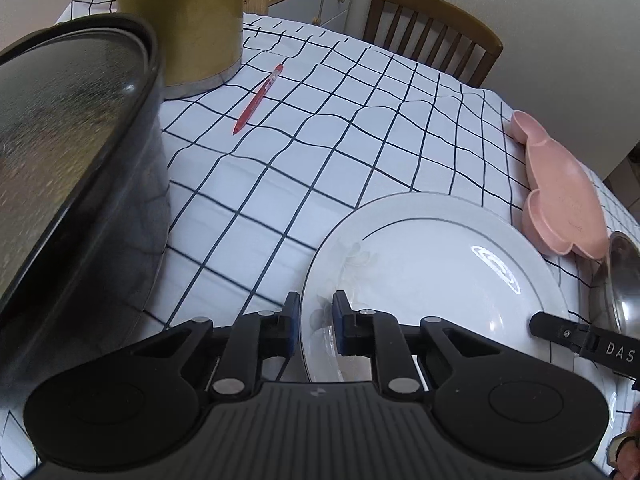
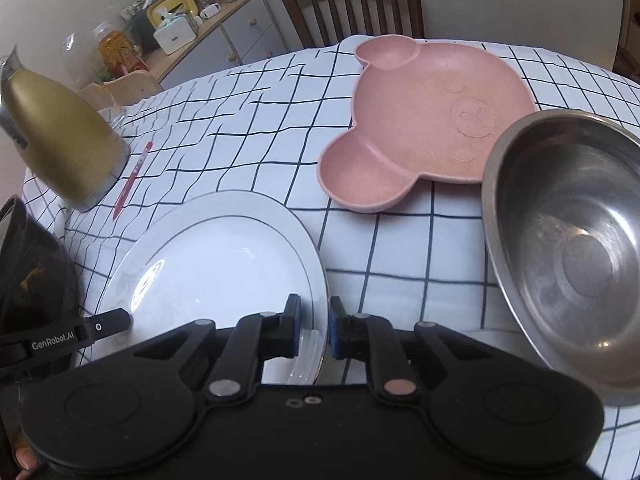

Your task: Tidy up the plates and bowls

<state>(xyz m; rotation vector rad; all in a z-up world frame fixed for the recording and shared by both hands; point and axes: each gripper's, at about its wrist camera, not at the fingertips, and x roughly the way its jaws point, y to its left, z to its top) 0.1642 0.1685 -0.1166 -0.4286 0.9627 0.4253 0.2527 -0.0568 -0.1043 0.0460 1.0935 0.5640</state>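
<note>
Your left tongs [image 1: 316, 322] angle steeply down at the worktop [image 1: 320, 128] with its white cloth of dark grid lines, their blue-padded fingers nearly together and pinching the near left rim of the round white plate with a thin dark ring [image 1: 432, 272]. Your right tongs [image 2: 315, 326] tilt down just as steeply and pinch the same plate's right rim. Each pair shows in the other's view: white letters "DAS" read on the right one, "GenRobot.AI" on the left. The plate sits between a large dark pot [image 1: 76, 184] on its left and a stainless steel bowl [image 2: 568, 248] on its right. A pink bear-shaped sectioned plate [image 2: 424, 120] lies beyond. A red pen [image 1: 258, 98] lies beside a gold-coloured jug [image 1: 188, 20]; its print is too small to read.
</note>
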